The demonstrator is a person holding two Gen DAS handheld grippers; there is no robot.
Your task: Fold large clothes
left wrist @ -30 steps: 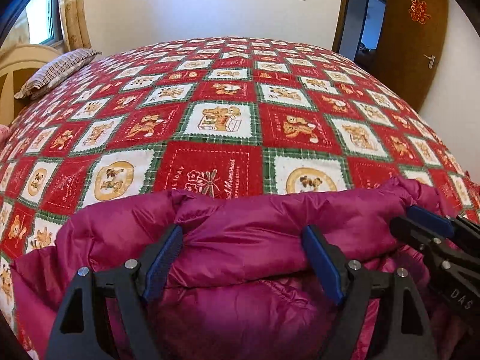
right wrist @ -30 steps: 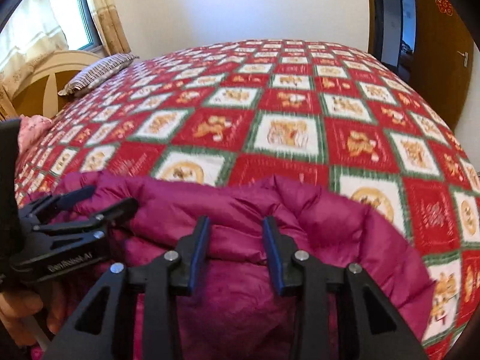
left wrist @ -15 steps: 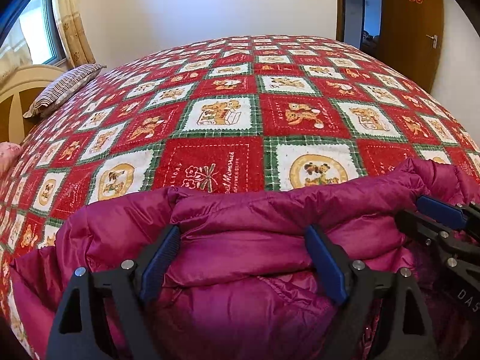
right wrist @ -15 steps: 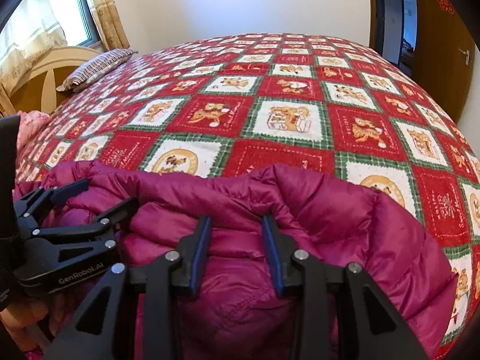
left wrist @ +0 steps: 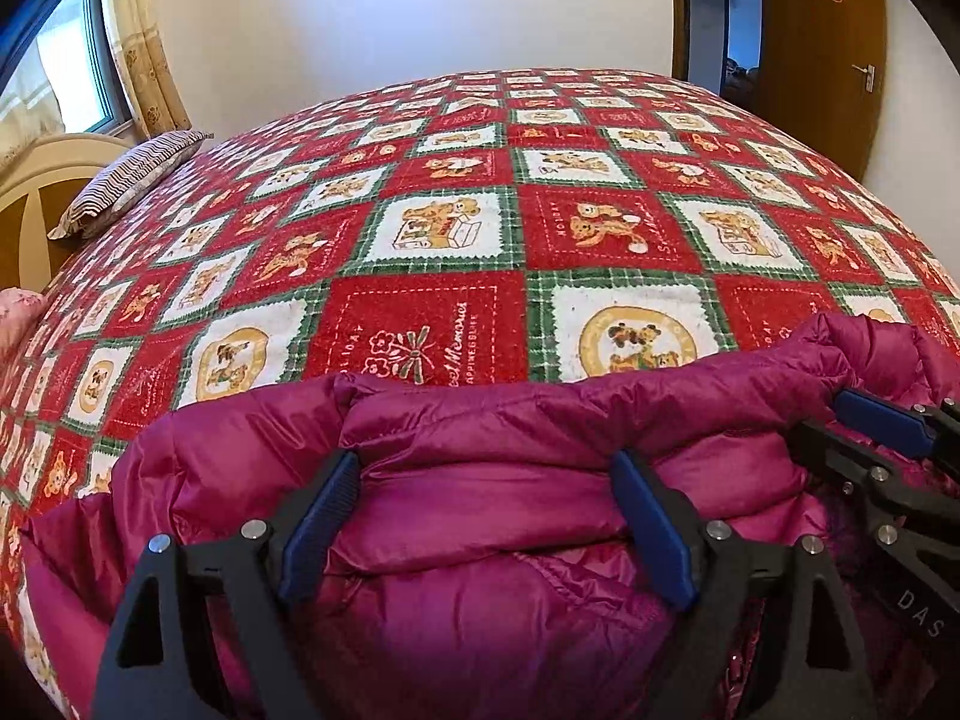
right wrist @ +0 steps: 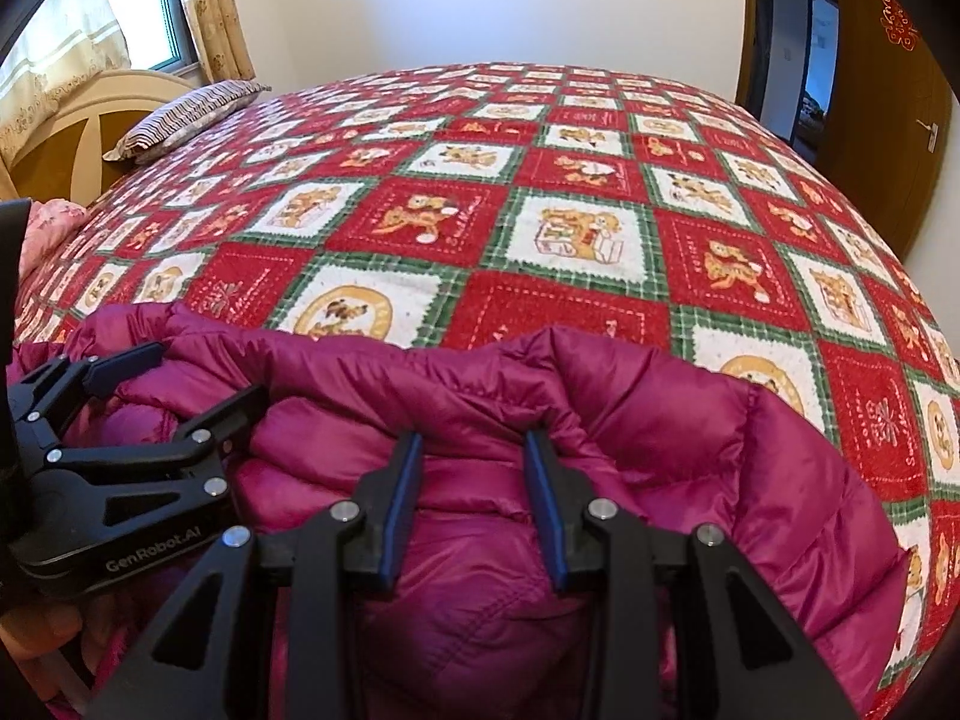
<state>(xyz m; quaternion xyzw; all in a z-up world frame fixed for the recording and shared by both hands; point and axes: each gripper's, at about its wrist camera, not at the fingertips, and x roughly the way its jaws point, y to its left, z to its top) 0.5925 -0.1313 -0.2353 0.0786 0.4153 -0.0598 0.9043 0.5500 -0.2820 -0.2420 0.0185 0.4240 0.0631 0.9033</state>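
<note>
glossy magenta quilted puffer jacket (left wrist: 510,468) on fuzzy patchwork bedspread (left wrist: 420,276)

Down jacket (left wrist: 492,588): magenta, quilted, glossy shell, puffy baffles stitched across. Lies bunched on the near edge of the bed, filling the frame from 4 o'clock round to 8 o'clock. Upper edge folded over into a thick rolled ridge (right wrist: 456,378), running from 9 o'clock to 3 o'clock. Surface creased; a seam shows low at 6 o'clock.
</note>
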